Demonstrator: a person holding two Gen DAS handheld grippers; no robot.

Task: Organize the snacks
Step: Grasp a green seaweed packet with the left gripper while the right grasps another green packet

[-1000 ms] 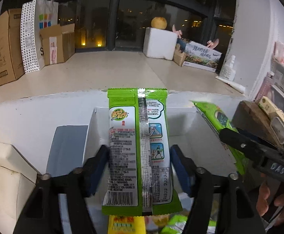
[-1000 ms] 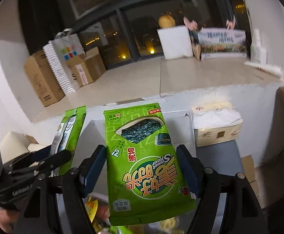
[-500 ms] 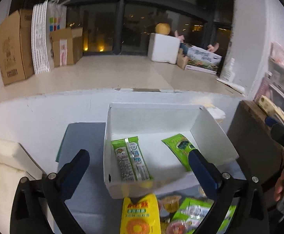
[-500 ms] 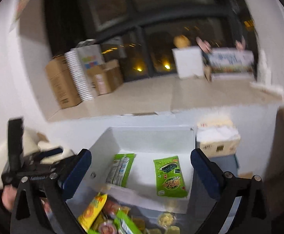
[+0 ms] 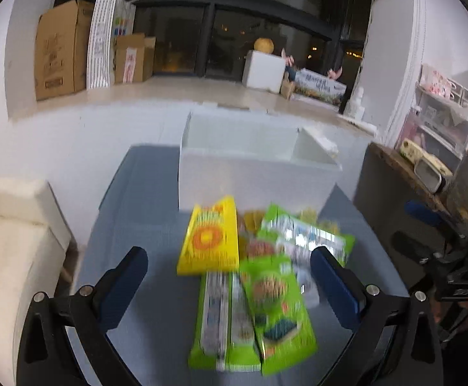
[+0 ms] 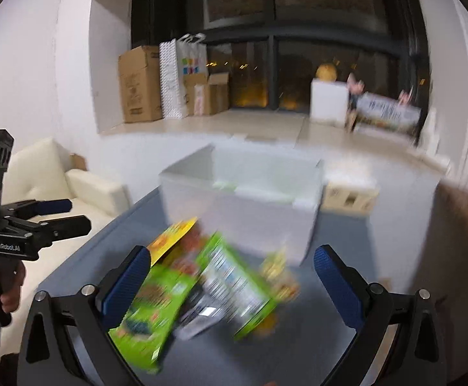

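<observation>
Both tongs [image 5: 229, 275] back, empty, wide.

A pile of snack packets [image 5: 250, 273] lies on the table [image 5: 131, 225], just in front of an open box [image 5: 253, 170]. Within the pile, one flat packet [image 5: 210, 236] sits at the left rear, a long bar packet [image 5: 224, 321] lies nearest the camera, and a seaweed packet [image 5: 277, 308] lies beside it on the right. A tissue box [image 6: 350, 196] stands right of the open box. A sofa [image 5: 12, 234] lies left of the table. Cardboard boxes [image 5: 61, 48] stand on the ledge behind.
</observation>
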